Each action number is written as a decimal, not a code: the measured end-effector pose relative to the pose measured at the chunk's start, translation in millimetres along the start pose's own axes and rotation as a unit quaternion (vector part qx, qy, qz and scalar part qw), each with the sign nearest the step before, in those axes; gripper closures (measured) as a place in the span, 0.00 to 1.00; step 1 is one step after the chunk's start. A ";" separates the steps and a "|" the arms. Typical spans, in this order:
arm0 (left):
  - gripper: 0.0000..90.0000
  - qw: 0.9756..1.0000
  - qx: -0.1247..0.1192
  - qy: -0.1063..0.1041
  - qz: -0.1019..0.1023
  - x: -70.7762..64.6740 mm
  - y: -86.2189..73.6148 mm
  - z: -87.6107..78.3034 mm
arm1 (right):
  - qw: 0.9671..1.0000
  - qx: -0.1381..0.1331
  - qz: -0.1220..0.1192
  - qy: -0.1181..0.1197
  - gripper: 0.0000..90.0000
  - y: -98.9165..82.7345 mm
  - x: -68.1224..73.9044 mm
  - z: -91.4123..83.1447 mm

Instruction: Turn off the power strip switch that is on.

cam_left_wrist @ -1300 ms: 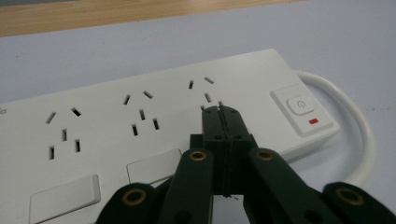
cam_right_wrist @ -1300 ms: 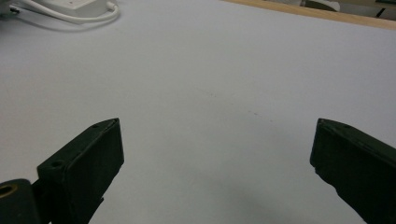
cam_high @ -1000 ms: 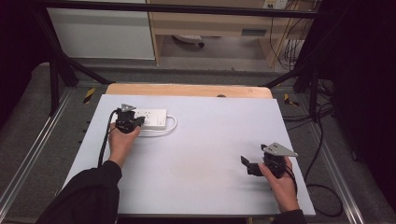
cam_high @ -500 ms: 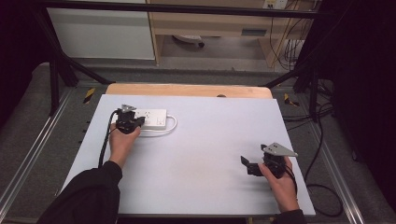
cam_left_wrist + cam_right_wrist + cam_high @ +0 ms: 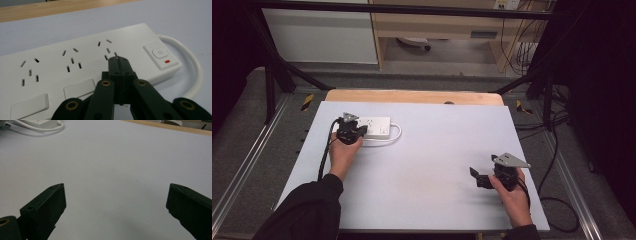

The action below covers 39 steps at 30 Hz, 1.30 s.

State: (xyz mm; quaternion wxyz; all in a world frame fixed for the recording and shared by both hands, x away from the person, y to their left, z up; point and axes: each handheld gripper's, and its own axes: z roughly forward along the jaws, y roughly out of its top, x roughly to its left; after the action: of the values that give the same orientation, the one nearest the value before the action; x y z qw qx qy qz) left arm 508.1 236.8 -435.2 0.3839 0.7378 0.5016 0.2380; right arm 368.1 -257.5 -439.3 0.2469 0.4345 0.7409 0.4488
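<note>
Your left hand-held gripper (image 5: 119, 60), jaws pressed together, hovers over the power strip (image 5: 75, 65); your right hand-held gripper (image 5: 115, 205) gapes wide, well apart from the strip, above the worktop (image 5: 437, 150).

One power strip (image 5: 374, 127), two grippers

white power strip (image 5: 82, 67), red indicator (image 5: 167, 61); black claws; pale grey table (image 5: 437, 165), wooden edge.

Nothing has visibly changed: neither hand-held gripper nor the power strip (image 5: 375, 127) moved.
</note>
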 end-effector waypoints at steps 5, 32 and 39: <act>1.00 1.000 -0.006 -0.001 -0.005 0.4 -1.7 -0.3 | 1.000 0.002 0.000 0.001 0.04 -0.1 0.6 0.4; 1.00 1.000 -0.013 -0.009 -0.007 7.8 -8.5 -2.9 | 1.000 0.004 0.000 0.002 0.04 -0.2 0.7 1.0; 1.00 1.000 -0.024 -0.015 -0.012 2.9 -6.0 -2.0 | 1.000 0.004 0.000 0.001 0.04 -0.2 0.2 1.8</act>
State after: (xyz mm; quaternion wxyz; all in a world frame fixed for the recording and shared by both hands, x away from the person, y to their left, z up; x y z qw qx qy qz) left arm 504.4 241.4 -439.0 0.4115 0.7257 0.4992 0.2343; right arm 369.3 -256.6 -440.4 0.2443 0.4348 0.7432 0.4460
